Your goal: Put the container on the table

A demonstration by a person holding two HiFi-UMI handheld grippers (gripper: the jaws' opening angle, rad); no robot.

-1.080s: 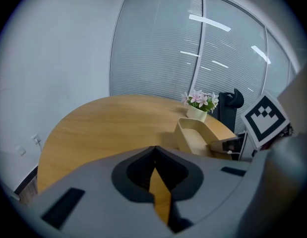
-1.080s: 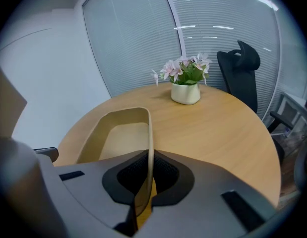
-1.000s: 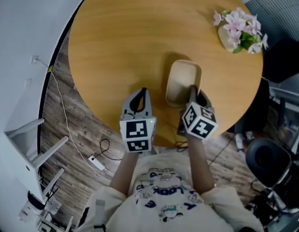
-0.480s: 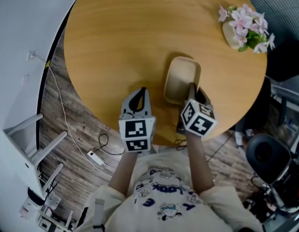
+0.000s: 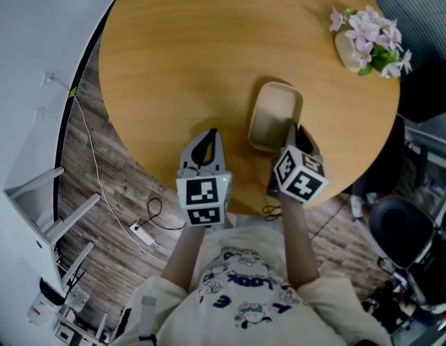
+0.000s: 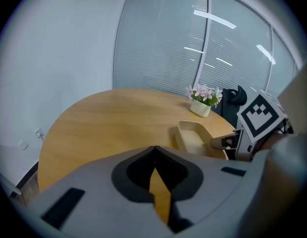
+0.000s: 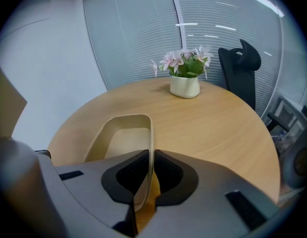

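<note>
Right gripper view: the beige container, an open, empty oblong tub, has its right-hand wall standing edge-on between the jaws of the right tool, and the dark pads are pressed against that wall from both sides. In the head view the container lies over the round wooden tabletop, towards the rim nearest the person and right of centre, with its long side pointing away from the person. It casts a soft shadow to its left; whether its base fully rests on the wood cannot be told. The right tool reaches it from the near end.

The left tool hangs beside it, over the near rim of the tabletop and apart from the container. In the left gripper view the left tool has its jaw tips pressed together with nothing between them; only bare wood shows through the gap behind the tips, and the container sits off to the right.

At the far right rim stands a flower pot with pink blooms, well apart from the container. Behind it, in the right gripper view, are a black office chair and pale blinds. A thin cable trails over the plank floor at the left
</note>
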